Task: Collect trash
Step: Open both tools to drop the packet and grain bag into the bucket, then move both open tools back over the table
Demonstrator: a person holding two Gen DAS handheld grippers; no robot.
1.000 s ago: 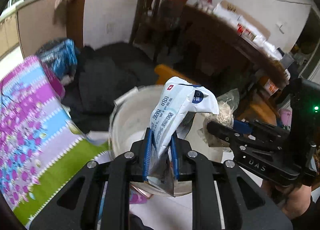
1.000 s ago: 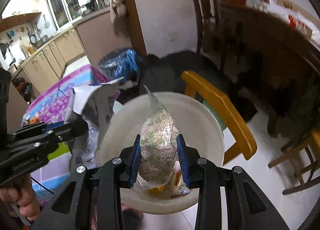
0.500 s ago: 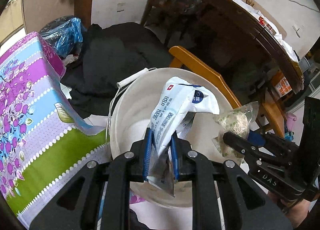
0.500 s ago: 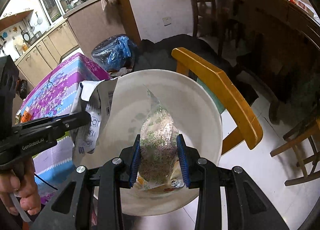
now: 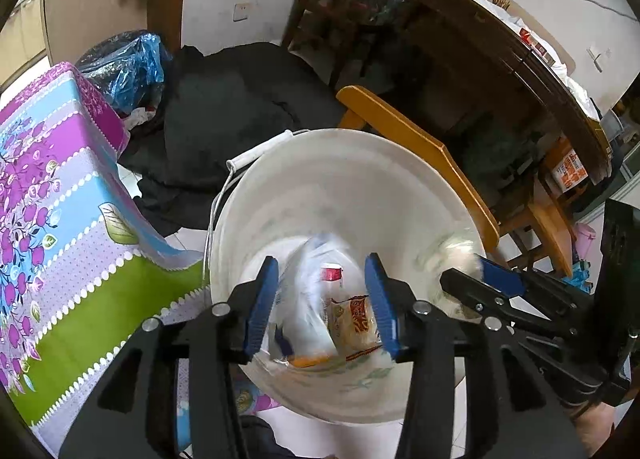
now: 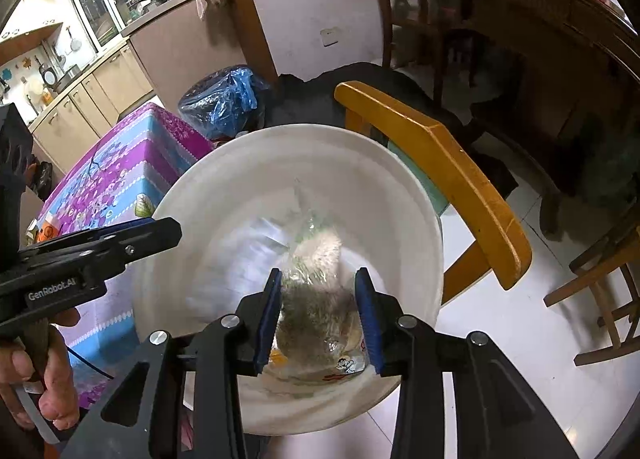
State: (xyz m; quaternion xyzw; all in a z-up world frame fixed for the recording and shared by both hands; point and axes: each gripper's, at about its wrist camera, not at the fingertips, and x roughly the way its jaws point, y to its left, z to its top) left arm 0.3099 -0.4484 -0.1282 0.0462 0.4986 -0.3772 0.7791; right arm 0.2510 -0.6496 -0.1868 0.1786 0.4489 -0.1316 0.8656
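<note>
**Both Wrappers Let Go Over the Bucket**

The left gripper (image 5: 322, 303) hangs above the white bucket (image 5: 400, 195), its blue pads spread apart with nothing clamped between them. A blurred white packet (image 5: 308, 299) shows between them, lower down and inside the bucket, beside other wrappers on the bottom. The right gripper (image 6: 318, 313) is also over the bucket, its pads parted too. A clear bag of grainy filling (image 6: 316, 283) appears between them as a smear, seemingly loose and dropping, though the blur leaves contact with the pads uncertain.

To do this release well, both tools should probably stay centred over the opening, away from the rim, until each piece has settled. Light bags can cling to rubber pads, so a wide opening and a steady hold look wiser than a quick pull away. The yellow chair (image 6: 440, 163) stands just behind the bucket, and the flowered tablecloth (image 5: 52, 199) hangs beside it.
</note>
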